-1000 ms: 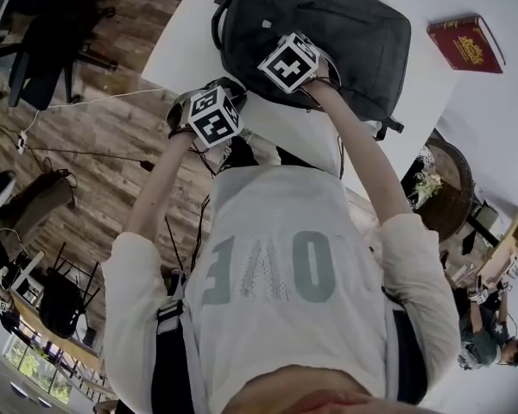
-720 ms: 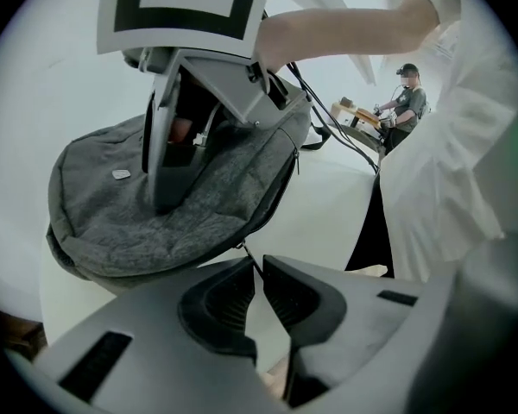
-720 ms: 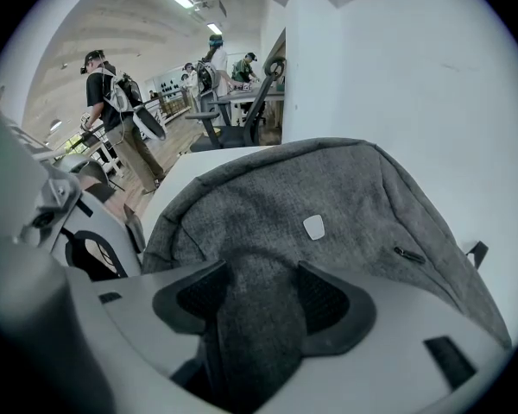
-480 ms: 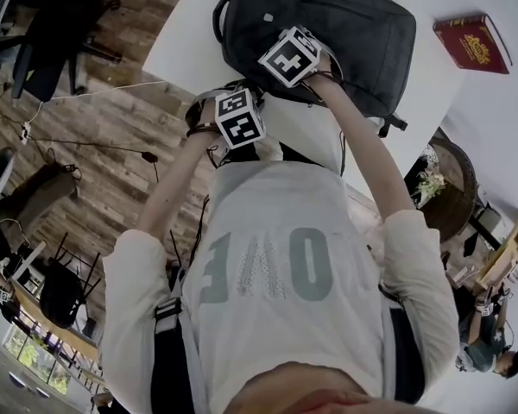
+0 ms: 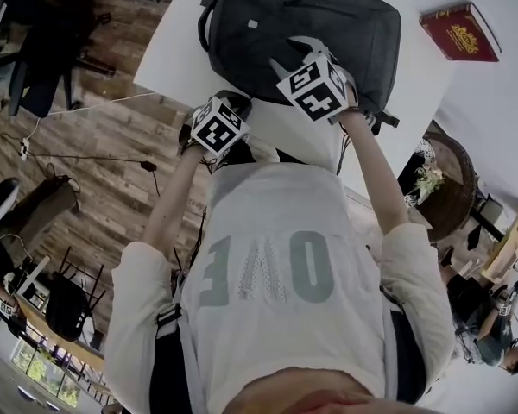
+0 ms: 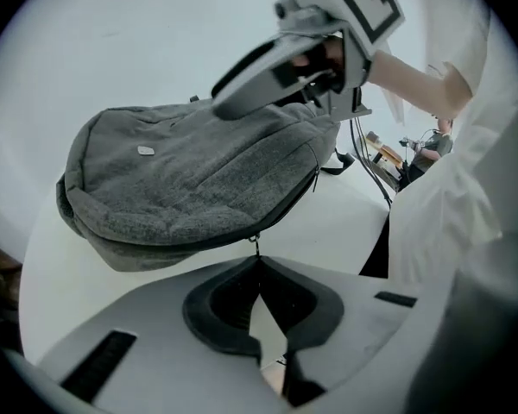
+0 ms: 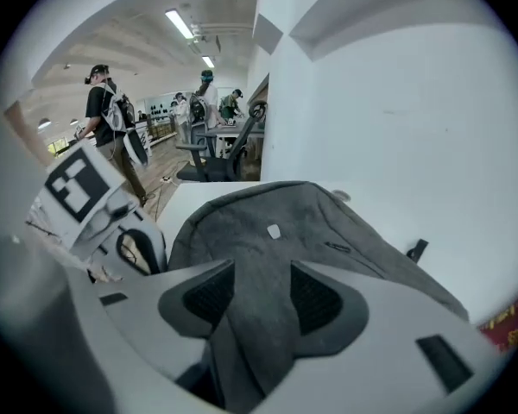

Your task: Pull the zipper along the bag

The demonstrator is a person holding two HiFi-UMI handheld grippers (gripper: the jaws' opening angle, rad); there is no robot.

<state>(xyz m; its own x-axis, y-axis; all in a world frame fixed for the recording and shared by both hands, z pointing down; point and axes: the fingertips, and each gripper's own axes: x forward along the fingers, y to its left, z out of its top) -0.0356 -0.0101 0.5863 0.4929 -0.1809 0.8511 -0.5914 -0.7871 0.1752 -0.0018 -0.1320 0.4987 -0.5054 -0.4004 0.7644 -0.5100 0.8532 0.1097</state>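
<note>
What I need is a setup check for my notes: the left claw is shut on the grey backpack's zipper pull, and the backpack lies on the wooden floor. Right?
One thing is off: the grey backpack lies on the white table, not the floor, as the head view shows. The left claw is indeed shut on its zipper pull.

**Open-plan office workroom**

A wood-plank floor (image 5: 95, 171) is spreading out to the left of the white table (image 5: 181, 41). Cables (image 5: 78, 106) are trailing across it, and dark office chairs (image 5: 34, 67) are standing beyond them. Farther past the table, several people (image 7: 104, 119) are standing around more chairs, and ceiling strip lights (image 7: 180, 24) are glowing overhead.
</note>
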